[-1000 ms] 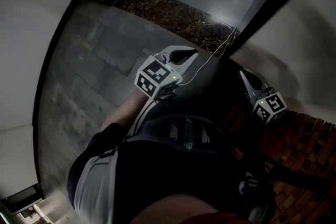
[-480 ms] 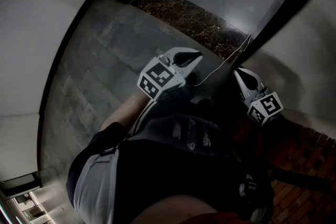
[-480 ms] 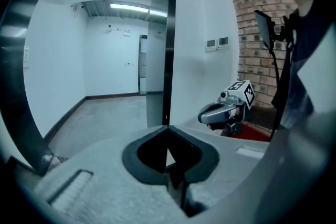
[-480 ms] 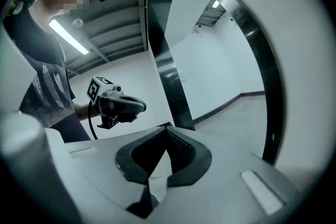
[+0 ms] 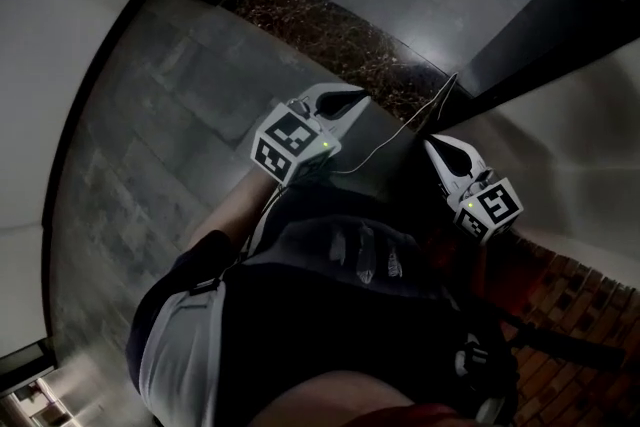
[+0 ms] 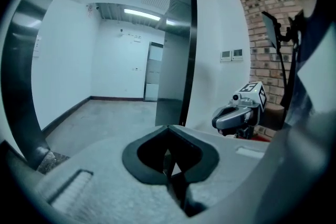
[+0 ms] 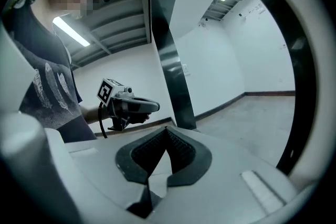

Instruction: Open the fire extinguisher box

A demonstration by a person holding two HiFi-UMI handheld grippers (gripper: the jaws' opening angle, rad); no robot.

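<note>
box: fire extinguisher box cannot be made out in any view | left gripper [image 5: 355, 99]: jaws together, empty; right gripper [image 5: 432, 147]: jaws together, empty | room: grey floor [image 5: 180, 115] open ahead; dark pillar [image 6: 188, 39] edge between; brick wall [image 6: 256, 23] at right

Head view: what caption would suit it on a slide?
A person on a grey floor holds left gripper and right gripper out front, both shut and empty.

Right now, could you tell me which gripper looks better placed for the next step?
Neither clearly, perhaps right: nothing to open is in view. Both the left gripper and right gripper are shut and empty; the right is nearer the brick wall.
</note>
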